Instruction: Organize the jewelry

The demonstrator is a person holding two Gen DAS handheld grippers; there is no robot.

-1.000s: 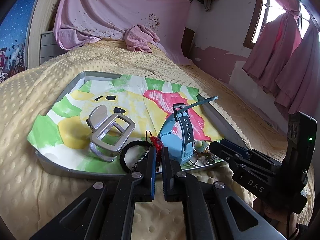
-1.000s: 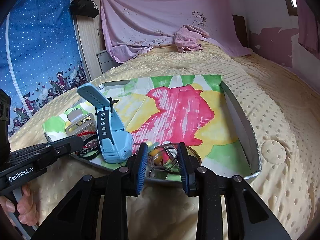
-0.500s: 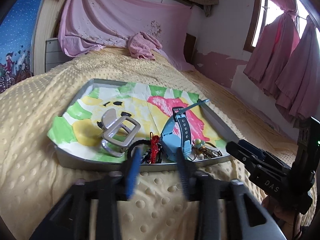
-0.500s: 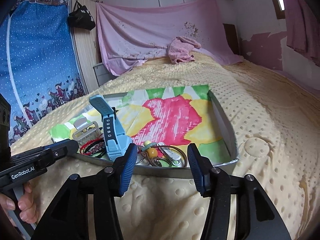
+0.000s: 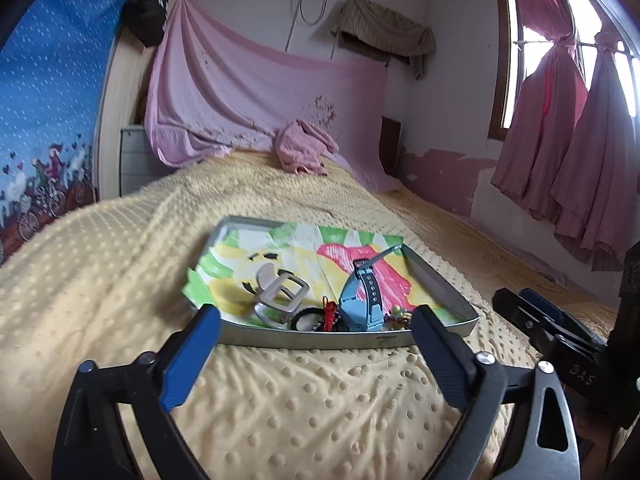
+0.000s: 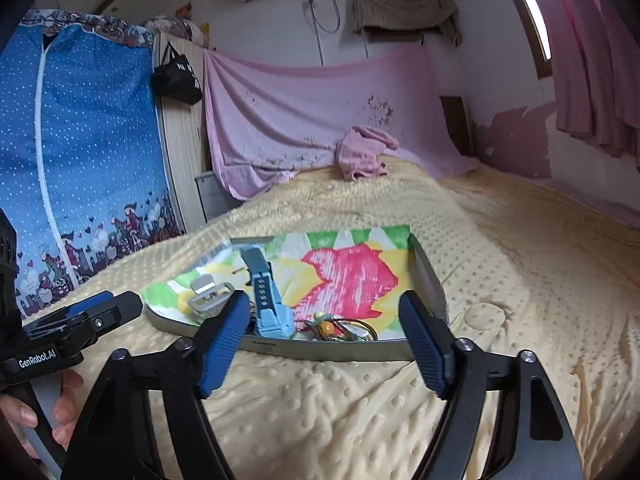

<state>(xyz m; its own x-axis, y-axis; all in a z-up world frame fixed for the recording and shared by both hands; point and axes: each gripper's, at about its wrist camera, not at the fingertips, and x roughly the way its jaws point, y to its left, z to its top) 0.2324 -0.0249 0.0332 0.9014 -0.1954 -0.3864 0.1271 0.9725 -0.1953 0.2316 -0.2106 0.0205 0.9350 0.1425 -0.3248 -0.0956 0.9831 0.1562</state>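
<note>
A metal tray (image 5: 320,340) (image 6: 340,350) lined with a painted sheet lies on the yellow bedspread. Along its near edge lie a silver clip (image 5: 280,294) (image 6: 210,296), a black cord bracelet with a red tassel (image 5: 316,318), a blue watch (image 5: 362,300) (image 6: 268,308) with its strap raised, and a tangle of rings and beads (image 5: 398,316) (image 6: 340,328). My left gripper (image 5: 316,344) hangs above the blanket short of the tray, its jaws opening, nothing between them. My right gripper (image 6: 324,332) is also back from the tray, jaws opening and empty.
The dimpled yellow bedspread (image 5: 300,400) runs all round the tray. A pink towel (image 5: 302,148) lies at the bed's head under a hung pink sheet. A blue patterned wardrobe (image 6: 80,160) stands at the left, pink curtains (image 5: 560,140) at the right. A hand (image 6: 24,412) grips the left gripper's handle.
Both grippers drew back and up from the tray's near edge and their jaws spread from nearly closed to wide. The jewelry stays in the tray.
</note>
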